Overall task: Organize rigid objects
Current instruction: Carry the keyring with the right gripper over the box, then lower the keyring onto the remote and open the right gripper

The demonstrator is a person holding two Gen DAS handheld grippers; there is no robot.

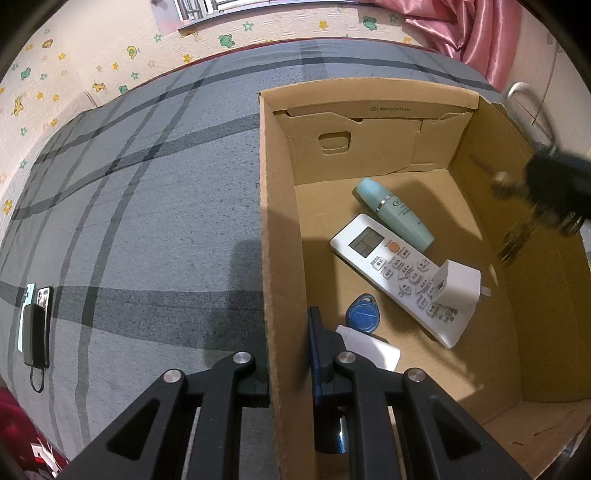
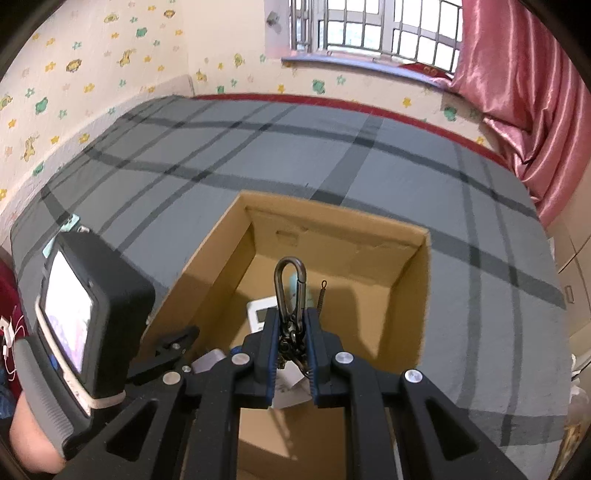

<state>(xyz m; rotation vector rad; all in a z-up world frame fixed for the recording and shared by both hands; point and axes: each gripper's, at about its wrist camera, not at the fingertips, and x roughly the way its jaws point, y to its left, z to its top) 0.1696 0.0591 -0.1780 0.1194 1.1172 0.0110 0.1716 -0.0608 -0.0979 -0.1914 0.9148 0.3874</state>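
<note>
An open cardboard box (image 1: 280, 206) stands on the grey plaid bed. Inside lie a white remote (image 1: 399, 277), a teal bottle (image 1: 395, 212), a white charger (image 1: 458, 284), a blue key fob (image 1: 364, 314) and a small white object (image 1: 373, 349). My left gripper (image 1: 290, 354) is shut on the box's left wall. My right gripper (image 2: 290, 332) is shut on a keychain with a carabiner (image 2: 290, 284), held above the box (image 2: 221, 243). It shows blurred in the left wrist view (image 1: 546, 184), with keys (image 1: 513, 240) hanging below.
Two phones and a power bank (image 1: 35, 325) lie on the bed at the left. A star-patterned wall, a window (image 2: 373, 26) and a pink curtain (image 2: 535, 110) border the bed. The left gripper's screen unit (image 2: 85, 314) sits left of the box.
</note>
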